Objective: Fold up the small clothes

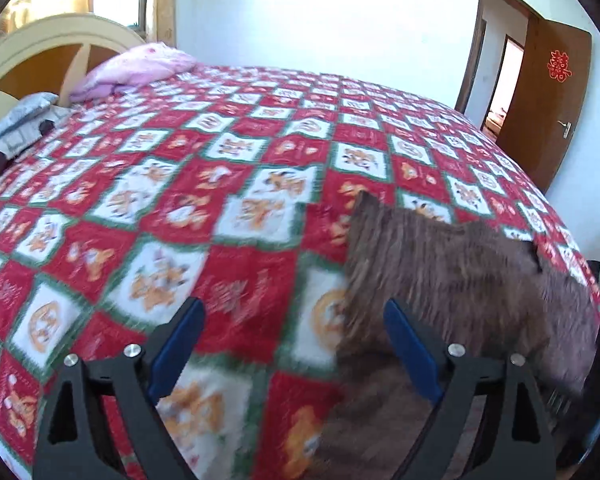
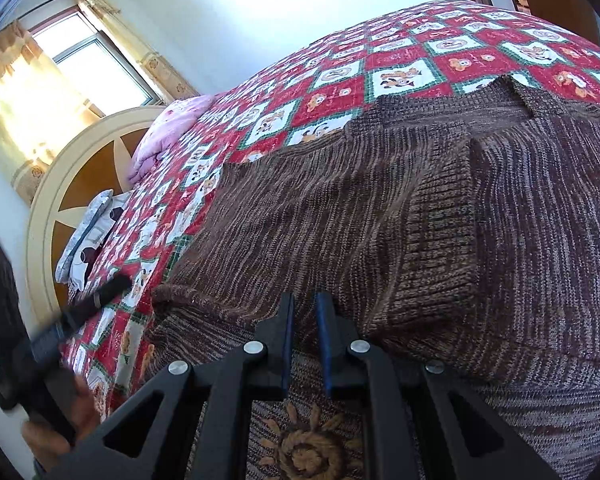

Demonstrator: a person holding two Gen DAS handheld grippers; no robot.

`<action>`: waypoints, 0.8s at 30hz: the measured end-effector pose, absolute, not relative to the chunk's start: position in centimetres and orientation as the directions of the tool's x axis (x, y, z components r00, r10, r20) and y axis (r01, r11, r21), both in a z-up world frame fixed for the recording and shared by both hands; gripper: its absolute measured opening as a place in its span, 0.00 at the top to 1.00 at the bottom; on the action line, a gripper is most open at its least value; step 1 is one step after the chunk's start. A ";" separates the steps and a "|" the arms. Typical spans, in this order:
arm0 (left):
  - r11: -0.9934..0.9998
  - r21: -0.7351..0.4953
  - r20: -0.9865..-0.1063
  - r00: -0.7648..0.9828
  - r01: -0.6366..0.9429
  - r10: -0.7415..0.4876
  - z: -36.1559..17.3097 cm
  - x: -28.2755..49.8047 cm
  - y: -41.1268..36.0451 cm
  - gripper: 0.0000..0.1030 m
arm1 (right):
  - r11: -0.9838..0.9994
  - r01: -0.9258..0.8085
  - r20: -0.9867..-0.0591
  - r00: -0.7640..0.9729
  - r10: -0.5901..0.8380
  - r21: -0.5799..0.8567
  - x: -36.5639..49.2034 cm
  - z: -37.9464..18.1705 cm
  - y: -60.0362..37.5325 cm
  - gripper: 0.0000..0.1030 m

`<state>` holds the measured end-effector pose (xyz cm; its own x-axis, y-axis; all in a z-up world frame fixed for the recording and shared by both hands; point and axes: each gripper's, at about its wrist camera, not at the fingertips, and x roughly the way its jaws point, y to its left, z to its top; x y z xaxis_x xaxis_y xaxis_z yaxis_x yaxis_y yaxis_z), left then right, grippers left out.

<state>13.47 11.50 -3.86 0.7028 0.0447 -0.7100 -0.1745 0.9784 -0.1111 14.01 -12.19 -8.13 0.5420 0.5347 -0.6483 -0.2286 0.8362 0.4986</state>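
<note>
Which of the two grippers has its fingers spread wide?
The left gripper: wide apart, nothing between. The right gripper is nearly shut above the brown sweater.

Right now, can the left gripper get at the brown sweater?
Probably yes. The left gripper is open over the bedspread, and the brown sweater lies right beside its right finger, with nothing between.

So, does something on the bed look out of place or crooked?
Mostly the brown sweater: it lies rumpled on the quilt, one ribbed cuff folded across the body, edges uneven. Nothing looks spilled or torn.
</note>
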 end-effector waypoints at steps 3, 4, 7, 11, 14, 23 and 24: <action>0.994 -0.038 -0.750 0.660 -0.105 0.041 -5.6 15.7 8.8 0.10 | 0.830 -0.226 -0.643 0.541 0.542 0.510 14.0 -8.2 -12.4 0.88; 0.990 0.056 -0.761 0.636 -0.131 0.127 -7.0 16.2 8.1 0.11 | 0.826 -0.225 -0.640 0.540 0.547 0.517 14.1 -8.3 -12.5 0.88; 0.987 0.031 -0.759 0.638 -0.161 0.128 -8.3 15.6 9.0 0.08 | 0.812 -0.220 -0.630 0.534 0.564 0.540 14.2 -8.5 -12.8 0.88; 0.985 -0.006 -0.781 0.616 -0.175 0.105 -8.5 15.9 10.1 0.00 | 0.813 -0.221 -0.629 0.536 0.563 0.539 14.2 -8.4 -12.8 0.88; 0.984 -0.064 -0.787 0.615 -0.168 0.054 -8.7 16.0 10.6 0.00 | 0.808 -0.218 -0.625 0.534 0.568 0.548 14.1 -8.4 -12.8 0.88; 0.999 -0.050 -0.768 0.640 -0.003 -0.036 -6.2 9.2 11.5 0.00 | 0.825 -0.015 -0.738 0.437 0.514 0.565 7.3 -5.4 -15.1 0.88; 0.998 -0.059 -0.756 0.652 0.026 -0.062 -5.7 7.8 12.0 0.00 | 0.827 -0.036 -0.721 0.470 0.510 0.561 5.5 -4.3 -15.7 0.88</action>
